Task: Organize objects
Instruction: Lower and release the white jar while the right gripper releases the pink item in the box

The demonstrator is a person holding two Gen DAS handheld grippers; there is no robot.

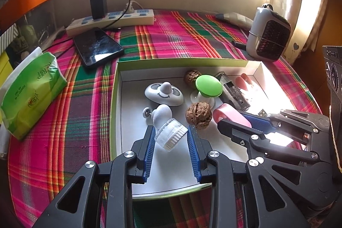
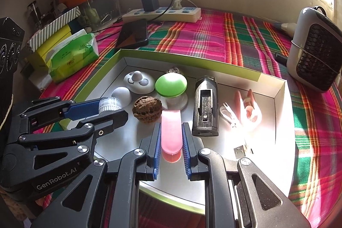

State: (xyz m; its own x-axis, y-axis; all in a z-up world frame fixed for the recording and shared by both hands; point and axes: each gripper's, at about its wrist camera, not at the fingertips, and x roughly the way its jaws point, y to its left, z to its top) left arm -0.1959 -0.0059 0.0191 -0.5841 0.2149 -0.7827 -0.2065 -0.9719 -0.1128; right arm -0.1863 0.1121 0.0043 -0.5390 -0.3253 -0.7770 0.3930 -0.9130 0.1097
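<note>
Both over the shallow green-rimmed white box [image 1: 115, 87]: left tongs [image 1: 171, 138] pinching small clear ribbed-cap jar [image 1: 171, 135], right tongs [image 2: 171, 138] pinching pink translucent oblong piece [image 2: 171, 131], probably for sorting.

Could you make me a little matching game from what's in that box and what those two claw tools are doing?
Things:
1. pink piece
2. white-capped bottle
3. green knob
4. phone

Places:
A. on the cloth outside the box
B. between the left gripper's fingers
C. between the right gripper's fingers
D. in the box, ungripped, beyond the pink piece

Pairs: 1-C, 2-B, 3-D, 4-A
</note>
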